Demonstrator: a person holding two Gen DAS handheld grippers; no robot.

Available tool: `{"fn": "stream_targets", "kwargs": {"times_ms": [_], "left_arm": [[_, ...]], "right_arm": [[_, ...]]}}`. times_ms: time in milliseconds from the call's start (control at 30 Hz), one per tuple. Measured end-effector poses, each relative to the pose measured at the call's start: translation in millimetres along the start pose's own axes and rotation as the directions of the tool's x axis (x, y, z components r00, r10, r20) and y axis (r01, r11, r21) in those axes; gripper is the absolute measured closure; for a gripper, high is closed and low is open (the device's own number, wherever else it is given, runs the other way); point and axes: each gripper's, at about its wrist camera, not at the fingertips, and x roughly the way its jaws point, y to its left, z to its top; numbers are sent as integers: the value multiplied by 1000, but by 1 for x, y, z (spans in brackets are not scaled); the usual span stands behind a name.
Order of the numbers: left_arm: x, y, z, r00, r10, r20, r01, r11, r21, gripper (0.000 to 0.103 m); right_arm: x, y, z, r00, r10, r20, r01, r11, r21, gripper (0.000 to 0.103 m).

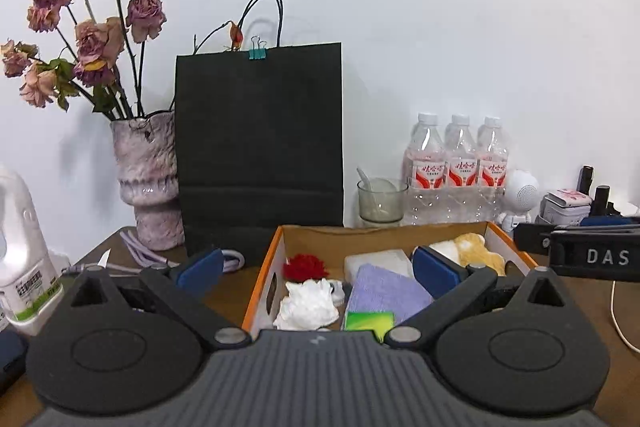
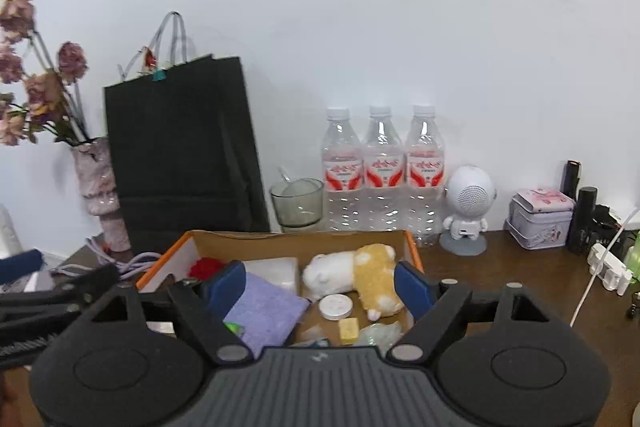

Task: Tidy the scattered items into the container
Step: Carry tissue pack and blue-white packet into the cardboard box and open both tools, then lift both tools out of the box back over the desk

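Both grippers hang above the near side of the cardboard box, w/ nothing between the blue pads. Left gripper: jaws spread wide, empty. Right gripper: jaws also apart, empty; its view is a bit motion-blurred.

The box sits mid-table, towards the back edge, in front of the black paper bag and the water bottles. Inside: red pom-pom at the back-left, crumpled white tissue in front of it, white block mid-back, purple cloth lying partly over it, green-yellow sponge at the near wall, half cut off by the left gripper's body. On the right side lie a white-and-yellow plush toy, a round white tin, a small yellow cube and sth clear and crinkly, prob. a plastic wrapper, too blurred to be sure.

The box's near wall is hidden behind both gripper bodies. Vase of dried roses at the back-left corner; purple cable beside it, partly behind the left finger. Glass cup and white astronaut speaker along the back edge.
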Motion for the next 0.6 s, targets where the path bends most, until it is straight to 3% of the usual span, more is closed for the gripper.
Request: {"fn": "stream_targets", "kwargs": {"times_ms": [133, 267, 433, 600], "left_arm": [[-19, 2, -1, 1000, 1, 0, -1, 1000, -1, 0], [-70, 4, -29, 1000, 19, -8, -19, 999, 29, 0], [-153, 0, -97, 999, -41, -4, 41, 999, -27, 0], [-228, -3, -151, 998, -13, 61, 13, 1000, 3, 0]], "right_arm": [[-21, 8, -5, 1000, -15, 27, 16, 999, -39, 22], [-63, 11, -25, 998, -13, 64, 16, 999, -47, 21], [-149, 16, -104, 990, -21, 137, 34, 995, -91, 16], [-215, 18, -177, 998, -17, 63, 22, 997, -73, 16]]}}
